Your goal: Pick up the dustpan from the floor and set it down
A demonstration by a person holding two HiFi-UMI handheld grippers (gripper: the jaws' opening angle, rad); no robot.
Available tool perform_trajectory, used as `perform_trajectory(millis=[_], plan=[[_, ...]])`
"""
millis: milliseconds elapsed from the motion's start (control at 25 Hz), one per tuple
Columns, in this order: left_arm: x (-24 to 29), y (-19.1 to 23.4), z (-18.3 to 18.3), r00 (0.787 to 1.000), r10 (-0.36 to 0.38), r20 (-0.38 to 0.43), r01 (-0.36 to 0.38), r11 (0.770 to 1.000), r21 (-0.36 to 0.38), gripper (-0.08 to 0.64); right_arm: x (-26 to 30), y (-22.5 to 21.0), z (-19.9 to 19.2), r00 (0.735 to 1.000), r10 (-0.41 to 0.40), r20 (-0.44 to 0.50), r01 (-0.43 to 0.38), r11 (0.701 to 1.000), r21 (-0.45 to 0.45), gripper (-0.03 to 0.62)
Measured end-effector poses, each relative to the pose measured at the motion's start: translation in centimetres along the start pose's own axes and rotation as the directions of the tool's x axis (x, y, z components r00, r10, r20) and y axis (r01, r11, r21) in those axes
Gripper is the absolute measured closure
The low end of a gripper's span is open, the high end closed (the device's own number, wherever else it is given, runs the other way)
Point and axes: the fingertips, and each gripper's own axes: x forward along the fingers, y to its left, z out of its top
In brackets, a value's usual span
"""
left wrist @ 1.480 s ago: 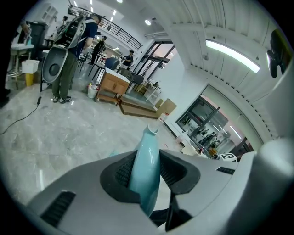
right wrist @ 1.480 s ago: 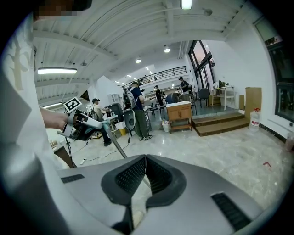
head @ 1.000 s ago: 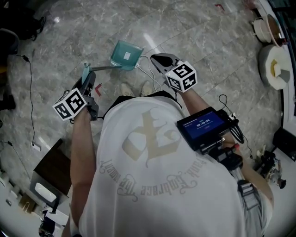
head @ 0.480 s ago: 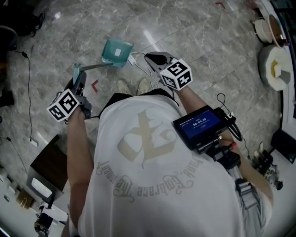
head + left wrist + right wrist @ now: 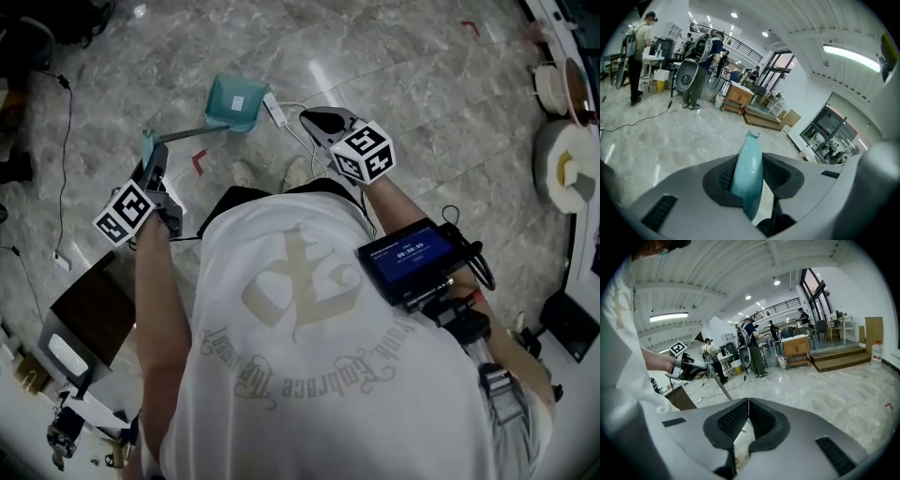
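The dustpan has a teal pan (image 5: 234, 101) and a long thin grey rod ending in a teal grip (image 5: 747, 173). My left gripper (image 5: 152, 161) is shut on that grip, at the left of the head view. The rod slants away from it to the pan, low over the marble floor in front of the person's shoes; I cannot tell whether the pan touches the floor. My right gripper (image 5: 314, 120) is shut with nothing between its pads and hovers just right of the pan. In the right gripper view the left gripper (image 5: 686, 366) and the rod (image 5: 719, 386) show at the left.
A white power strip with its cable (image 5: 274, 111) lies on the floor beside the pan, and a red mark (image 5: 199, 161) near the rod. A brown cabinet (image 5: 89, 305) stands at the lower left, white round tables (image 5: 562, 155) at the right. Several people (image 5: 701, 61) stand further off.
The left gripper and the dustpan have shifted a little to the left relative to the shoes. The right gripper has barely moved and stays shut.
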Motion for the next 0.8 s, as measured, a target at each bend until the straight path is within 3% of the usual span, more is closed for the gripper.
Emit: perform_trajectory(millis=[280,800], plan=[[-0.5,1.3,-2.6,0.999,0.040,0.027,-0.039,0.999,-0.023,0.439,0.1,0.4,-1.4,0.999,0.031,-0.015,-0.031,0.999,-0.036,0.575],[0.4,4.4,-5.6,0.996,0.082,-0.018,-0.083,0.996,-0.044,0.439,0.9,1.1,-0.5,0.997,0.031,-0.070,-0.036,0.997,-0.074,0.575]])
